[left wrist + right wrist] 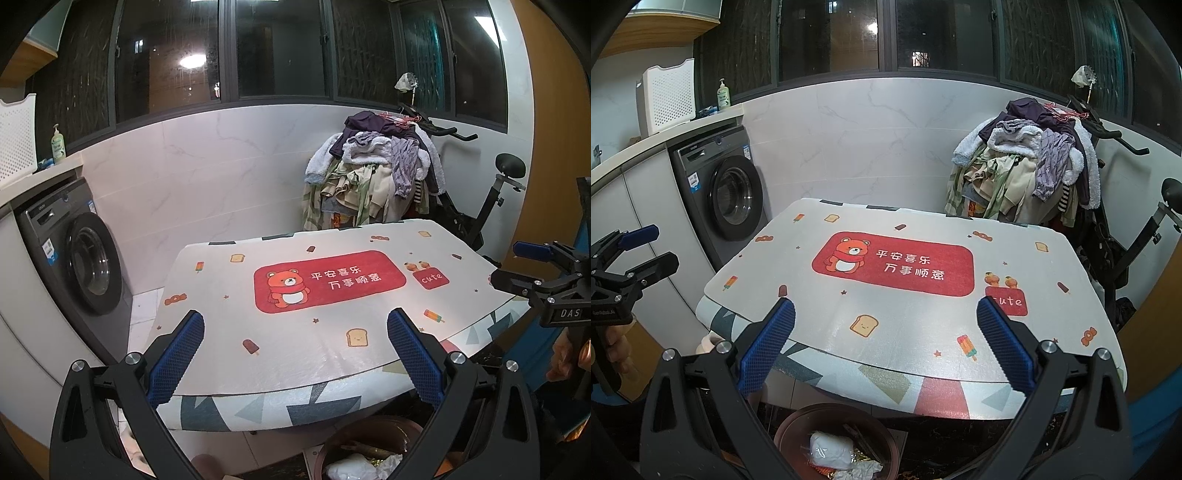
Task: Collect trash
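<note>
Left gripper (pixel 295 354): fingers spread, holding nothing, above the surface (pixel 332 354). Right gripper (pixel 886 347): likewise spread, holding nothing. Trash (pixel 831 452): white wrapped packet and crumpled wrappers inside a brown bin (pixel 798 424) on the floor below the surface's near edge.

Both grippers sitting wide open, nothing between the fingers.

Left black two-finger gripper with blue ribbed pads (pixel 295 354) is pointing forward, jaws spread far apart, empty. Right black two-finger gripper with blue ribbed pads (pixel 885 350) is doing the same: level, jaws wide, empty. Each is showing at the edge of the other's view, side by side and well apart. A bare left hand (pixel 618 347) is gripping its handle; right-hand fingers (pixel 561 356) are barely showing.
</note>
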